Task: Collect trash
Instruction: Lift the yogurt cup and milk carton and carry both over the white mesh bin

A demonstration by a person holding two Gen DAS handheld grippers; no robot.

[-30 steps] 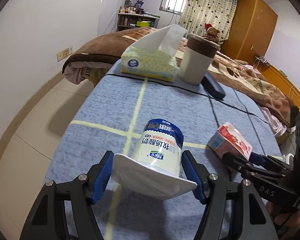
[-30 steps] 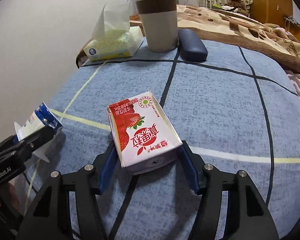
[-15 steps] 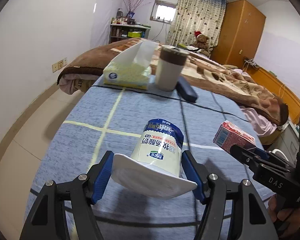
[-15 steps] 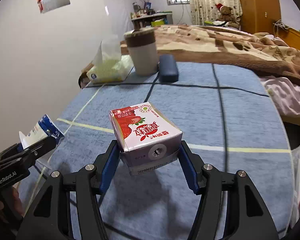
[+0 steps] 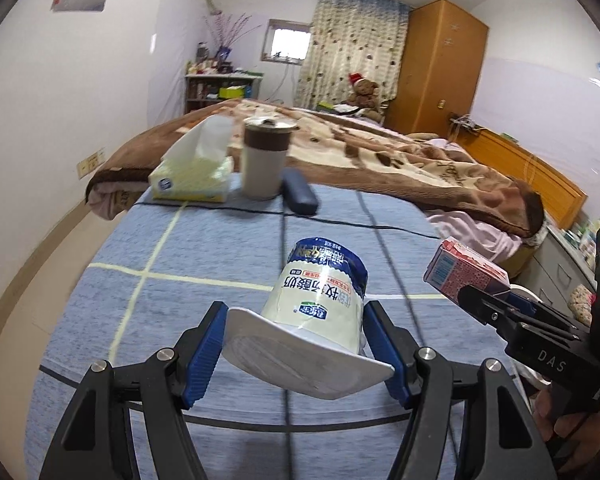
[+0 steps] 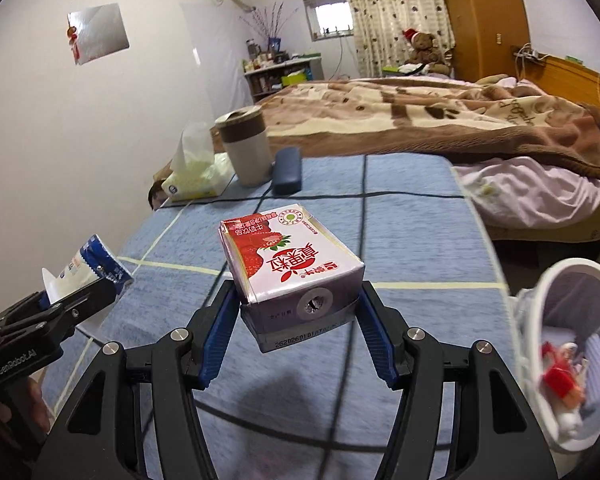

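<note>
Left wrist view: your left gripper is clamped on the yogurt cup, held up off the blue tablecloth for carrying; its Chinese label reads upside down.

Right wrist view: your right gripper pinches the strawberry milk carton, stamped 2620260101, near the white trash bin, ready to drop in

Ahead of me the blue checked tablecloth lies open; a yellow tissue box, brown-banded cup and dark case block its far edge.
</note>
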